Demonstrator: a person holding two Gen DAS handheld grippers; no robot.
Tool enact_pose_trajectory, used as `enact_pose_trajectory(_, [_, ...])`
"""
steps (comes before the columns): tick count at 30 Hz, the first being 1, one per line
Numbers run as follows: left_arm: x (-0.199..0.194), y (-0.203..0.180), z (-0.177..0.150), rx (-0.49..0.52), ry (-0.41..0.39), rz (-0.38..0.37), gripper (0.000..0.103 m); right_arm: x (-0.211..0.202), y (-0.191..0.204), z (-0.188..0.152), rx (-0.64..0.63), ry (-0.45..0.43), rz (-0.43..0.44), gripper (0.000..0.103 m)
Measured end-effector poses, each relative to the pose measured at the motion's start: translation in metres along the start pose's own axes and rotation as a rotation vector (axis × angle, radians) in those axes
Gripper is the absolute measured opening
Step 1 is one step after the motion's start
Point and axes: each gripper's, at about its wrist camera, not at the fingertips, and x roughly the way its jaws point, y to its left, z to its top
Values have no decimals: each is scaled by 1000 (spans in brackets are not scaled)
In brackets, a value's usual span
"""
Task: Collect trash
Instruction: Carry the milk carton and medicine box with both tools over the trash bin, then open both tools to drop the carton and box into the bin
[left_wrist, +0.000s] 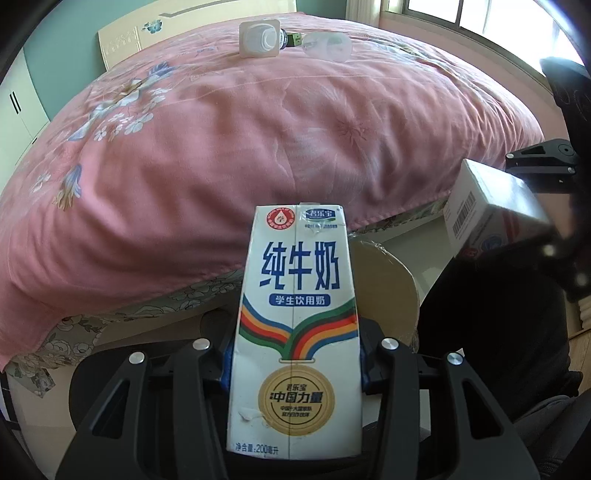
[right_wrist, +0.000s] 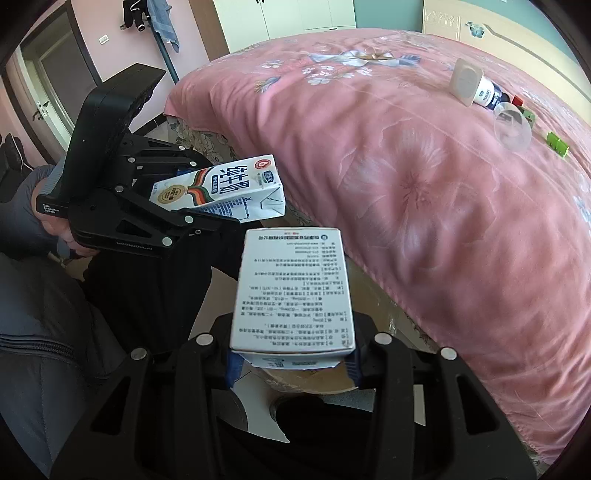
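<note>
The left gripper (left_wrist: 293, 369) is clamped on a white milk carton (left_wrist: 295, 332), its blue pads pressing both sides. The right gripper (right_wrist: 293, 363) grips a white medicine box (right_wrist: 291, 291) the same way. Both hang just beside the pink bed (left_wrist: 221, 147), where a small bottle (right_wrist: 476, 90) and clear cup (right_wrist: 511, 127) lie

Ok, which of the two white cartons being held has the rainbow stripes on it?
The white milk carton in the left gripper; the white paper box in the right gripper shows only fine black print.
</note>
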Motion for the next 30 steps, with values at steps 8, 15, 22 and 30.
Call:
enact_pose_trajectory(8, [29,-4,-6,-41,62,19,49,34,-14,-8,61,67,-12,44])
enact_pose_trajectory(15, [68,-14,-12,-26,165,-2,49,65,-25,-16,100,121,11,44])
enact_pose_trajectory(22, [103,-20,-19,-13,254,-13,49,98,-32,-13,118,169,42,44])
enact_pose_trajectory(30, [134,-23,-25,-17,329,-33,49,127,-36,-17,123,224,62,44])
